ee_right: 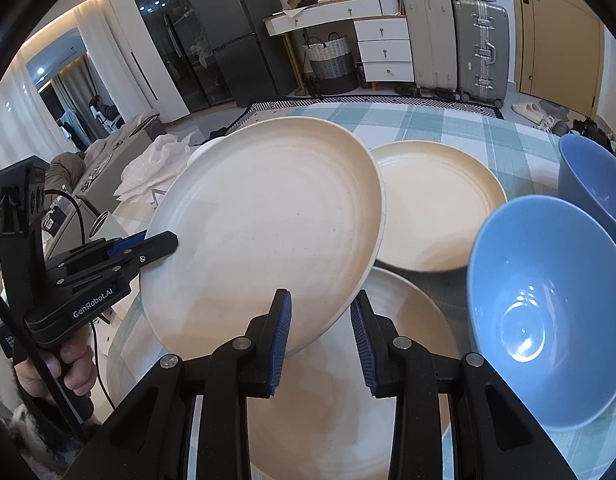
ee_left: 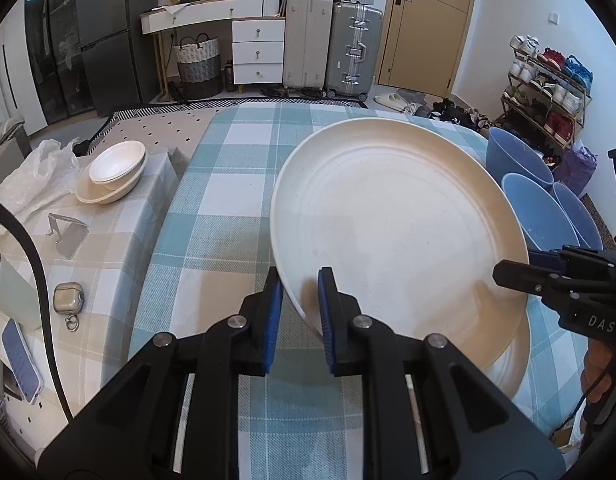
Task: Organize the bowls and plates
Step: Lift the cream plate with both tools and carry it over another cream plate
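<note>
My left gripper is shut on the near rim of a large cream plate and holds it tilted above the checked table. The same plate fills the right wrist view, with the left gripper clamped on its left edge. My right gripper is open, its fingers on either side of the plate's lower rim, not closed on it; it also shows in the left wrist view. A second cream plate lies under the held one and a third lies behind. Blue bowls stand to the right.
A stack of white bowls on a cream plate sits on the side table to the left, beside a plastic bag, a metal stand, an earbud case and a phone. More blue bowls stand at the table's right edge.
</note>
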The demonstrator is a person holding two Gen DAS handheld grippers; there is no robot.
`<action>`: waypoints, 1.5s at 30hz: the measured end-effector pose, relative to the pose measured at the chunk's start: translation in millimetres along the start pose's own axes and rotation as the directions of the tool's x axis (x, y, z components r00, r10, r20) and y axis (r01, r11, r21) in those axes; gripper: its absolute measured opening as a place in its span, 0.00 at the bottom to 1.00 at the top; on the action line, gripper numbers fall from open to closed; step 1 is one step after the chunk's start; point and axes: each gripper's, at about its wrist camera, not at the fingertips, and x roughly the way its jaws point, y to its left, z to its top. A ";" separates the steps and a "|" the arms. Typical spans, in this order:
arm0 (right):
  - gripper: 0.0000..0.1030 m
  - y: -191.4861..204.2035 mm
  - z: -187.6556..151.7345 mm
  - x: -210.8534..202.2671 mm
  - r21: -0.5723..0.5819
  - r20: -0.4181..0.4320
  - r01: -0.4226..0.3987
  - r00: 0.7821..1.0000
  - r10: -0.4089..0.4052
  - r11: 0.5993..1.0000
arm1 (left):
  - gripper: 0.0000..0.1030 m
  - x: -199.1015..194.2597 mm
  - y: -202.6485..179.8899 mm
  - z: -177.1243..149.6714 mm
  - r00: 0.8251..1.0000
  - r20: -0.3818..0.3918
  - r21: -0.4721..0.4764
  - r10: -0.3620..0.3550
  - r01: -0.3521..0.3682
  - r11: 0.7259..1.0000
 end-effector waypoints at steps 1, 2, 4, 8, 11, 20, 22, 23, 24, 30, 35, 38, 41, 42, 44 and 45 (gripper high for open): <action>0.31 -0.3 -3.7 -1.8 0.000 0.000 0.003 1.000 -0.003 1.000 | 0.14 -0.9 -1.2 -2.3 1.000 -0.001 0.001 -0.004 0.004 1.000; 0.31 -1.0 -4.9 -1.8 0.001 -0.001 0.005 1.000 -0.005 1.000 | 0.14 -2.3 -2.5 -4.9 1.000 0.000 0.002 -0.008 0.008 1.000; 0.31 -2.6 -10.5 -3.5 0.007 -0.006 0.004 1.000 -0.004 1.000 | 0.14 -4.7 -5.1 -10.5 1.000 -0.002 0.008 -0.011 0.011 1.000; 0.31 -3.0 -21.7 -6.4 0.015 -0.013 0.006 1.000 -0.006 1.000 | 0.14 -6.5 -9.3 -21.6 1.000 -0.016 0.019 -0.021 0.021 1.000; 0.31 -4.0 -31.9 -8.7 0.016 -0.020 0.012 1.000 -0.011 1.000 | 0.14 -6.8 -12.0 -28.0 0.999 -0.026 0.027 -0.023 0.024 0.999; 0.31 -10.1 -58.1 -12.4 0.037 -0.038 0.043 0.998 -0.042 0.998 | 0.14 -9.4 -27.9 -45.2 0.999 -0.036 0.060 -0.037 0.039 0.997; 0.31 -12.9 -62.1 -13.8 0.046 -0.041 0.048 0.998 -0.046 0.998 | 0.14 -7.1 -31.1 -46.6 0.998 -0.038 0.068 -0.041 0.044 0.997; 0.31 -14.5 -64.6 -14.7 0.051 -0.043 0.051 0.998 -0.049 0.997 | 0.14 -6.6 -33.7 -48.4 0.998 -0.041 0.073 -0.044 0.047 0.996; 0.31 -15.2 -66.2 -15.0 0.052 -0.044 0.055 0.998 -0.052 0.997 | 0.14 -5.8 -35.8 -49.4 0.998 -0.044 0.078 -0.047 0.051 0.996; 0.31 -22.0 -79.0 -12.2 0.069 -0.068 0.084 0.994 -0.080 0.994 | 0.14 1.5 -47.9 -55.7 0.998 -0.053 0.109 -0.047 0.052 0.993; 0.31 -26.2 -86.3 -13.5 0.078 -0.079 0.109 0.992 -0.103 0.991 | 0.14 10.0 -57.4 -59.3 0.997 -0.064 0.131 -0.044 0.052 0.990; 0.31 -26.4 -90.2 -14.4 0.079 -0.081 0.127 0.989 -0.121 0.989 | 0.14 12.8 -62.2 -62.0 0.997 -0.066 0.143 -0.042 0.051 0.988; 0.31 -28.1 -94.8 -13.0 0.083 -0.090 0.141 0.987 -0.134 0.986 | 0.15 15.9 -66.9 -64.6 0.997 -0.068 0.158 -0.036 0.046 0.986; 0.31 -28.4 -96.1 -12.8 0.085 -0.092 0.144 0.986 -0.136 0.986 | 0.15 16.1 -67.8 -65.9 0.997 -0.069 0.162 -0.032 0.043 0.986; 0.31 -27.2 -99.2 -14.4 0.082 -0.085 0.145 0.987 -0.138 0.986 | 0.16 17.9 -69.0 -67.7 0.997 -0.071 0.169 -0.028 0.040 0.985; 0.31 -26.7 -99.8 -14.7 0.083 -0.085 0.147 0.986 -0.140 0.986 | 0.17 19.0 -69.2 -68.7 0.997 -0.073 0.170 -0.028 0.040 0.985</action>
